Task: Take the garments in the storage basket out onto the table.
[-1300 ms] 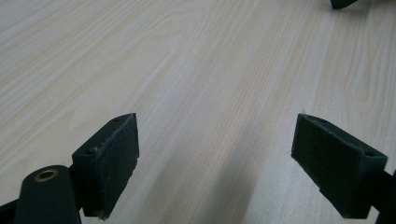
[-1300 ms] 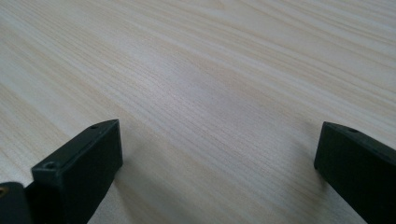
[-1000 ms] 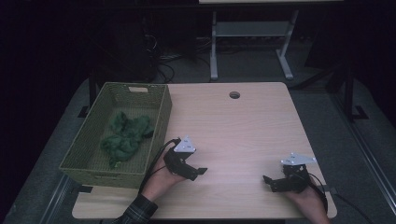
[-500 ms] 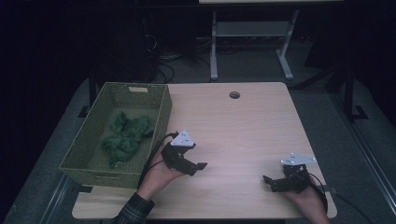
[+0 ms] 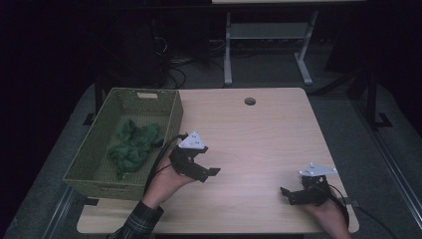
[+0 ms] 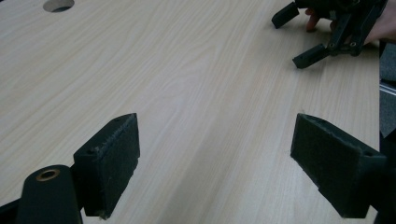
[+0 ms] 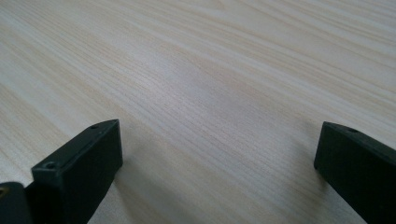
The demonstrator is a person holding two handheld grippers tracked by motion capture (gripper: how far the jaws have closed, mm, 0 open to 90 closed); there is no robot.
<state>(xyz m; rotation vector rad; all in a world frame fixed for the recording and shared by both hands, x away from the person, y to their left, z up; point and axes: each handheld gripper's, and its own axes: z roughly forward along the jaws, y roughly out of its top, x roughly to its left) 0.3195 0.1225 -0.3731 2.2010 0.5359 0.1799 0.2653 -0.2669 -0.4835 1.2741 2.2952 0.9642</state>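
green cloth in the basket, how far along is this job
Looks done: the crumpled green cloth lies inside the olive woven basket. In hand: nothing; the left hand-held gripper and right hand-held gripper both sit open over the bare light wooden table. Probably little is left beyond resting the grippers.

The left gripper is held low with its fingers spread wide, pointing across toward the right gripper. The right gripper rests low, fingers also wide apart, both empty.
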